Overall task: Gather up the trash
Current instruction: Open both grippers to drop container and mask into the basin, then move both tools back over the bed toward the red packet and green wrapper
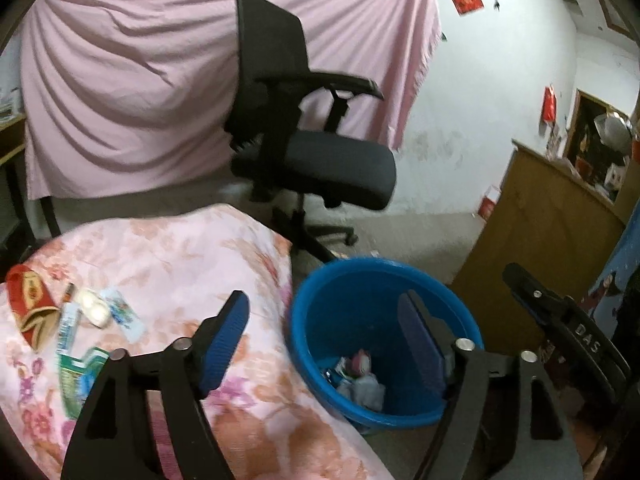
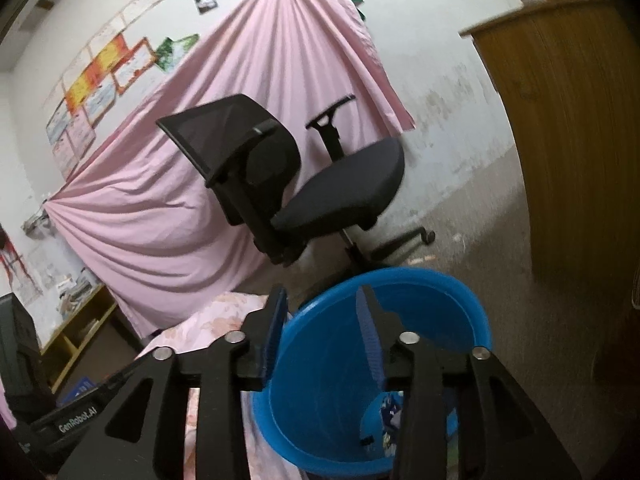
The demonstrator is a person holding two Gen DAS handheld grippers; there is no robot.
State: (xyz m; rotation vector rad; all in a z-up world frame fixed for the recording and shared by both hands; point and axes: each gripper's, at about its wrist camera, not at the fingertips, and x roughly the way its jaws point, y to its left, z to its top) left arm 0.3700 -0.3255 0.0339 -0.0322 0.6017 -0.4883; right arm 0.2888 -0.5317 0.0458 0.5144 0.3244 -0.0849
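Observation:
A blue trash bin (image 1: pixel 316 320) stands on the floor beside a table with a pink floral cloth (image 1: pixel 180 264). Crumpled wrappers (image 1: pixel 360 380) lie at the bin's bottom. My left gripper (image 1: pixel 324 336) is open and empty above the bin's near rim. On the table's left lie a red packet (image 1: pixel 30 304), small wrappers (image 1: pixel 96 312) and a green pack (image 1: pixel 78 376). My right gripper (image 2: pixel 322 332) is open and empty over the bin (image 2: pixel 320 392), where some trash (image 2: pixel 390 408) shows. The right gripper's body (image 1: pixel 568 320) shows in the left wrist view.
A black office chair (image 1: pixel 312 152) stands just behind the bin, before a pink sheet (image 1: pixel 120 80) hung on the wall. A wooden cabinet (image 1: pixel 536 236) stands to the right. A low shelf (image 2: pixel 76 332) and a black box sit at the left.

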